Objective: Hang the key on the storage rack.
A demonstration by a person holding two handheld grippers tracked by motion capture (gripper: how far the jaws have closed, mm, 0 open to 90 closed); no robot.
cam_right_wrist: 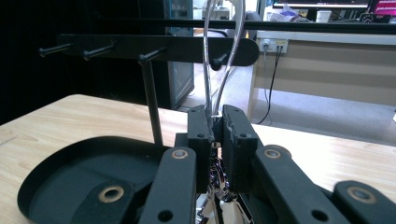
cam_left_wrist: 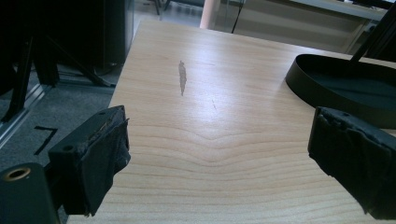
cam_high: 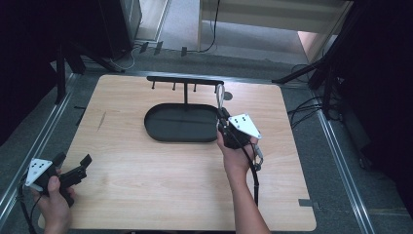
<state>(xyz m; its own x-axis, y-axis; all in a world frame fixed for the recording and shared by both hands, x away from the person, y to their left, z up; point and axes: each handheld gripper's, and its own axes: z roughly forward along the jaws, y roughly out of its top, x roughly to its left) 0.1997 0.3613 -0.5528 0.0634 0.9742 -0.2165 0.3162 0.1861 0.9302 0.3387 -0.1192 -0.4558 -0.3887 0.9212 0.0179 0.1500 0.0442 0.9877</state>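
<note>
Gripping a shiny metal loop (cam_right_wrist: 223,56) between jaws pressed nearly together, the right gripper (cam_high: 225,122) holds it upright just in front of the rack's black crossbar (cam_right_wrist: 154,46), with the top of the loop level with or slightly above the row of pegs. The piece looks like a carabiner or key ring, though its lower part is buried among the jaws and I cannot tell its full shape. It sits closest to the rightmost peg (cam_right_wrist: 217,60), at the right end of the bar, above the rim of the oval black tray (cam_high: 181,123) on the wooden table (cam_high: 146,180). The likely step is hanging the loop on that peg, so the opening should be squared to the peg's axis, carried forward until the peg passes through, then lowered so the metal rests on it before the jaws part. Tilting the hand would make the thin loop catch the peg's tip or slide off sideways. The left gripper (cam_high: 73,171) rests low at the near left corner of the table, jaws spread wide and holding nothing, well apart from the rack.
</note>
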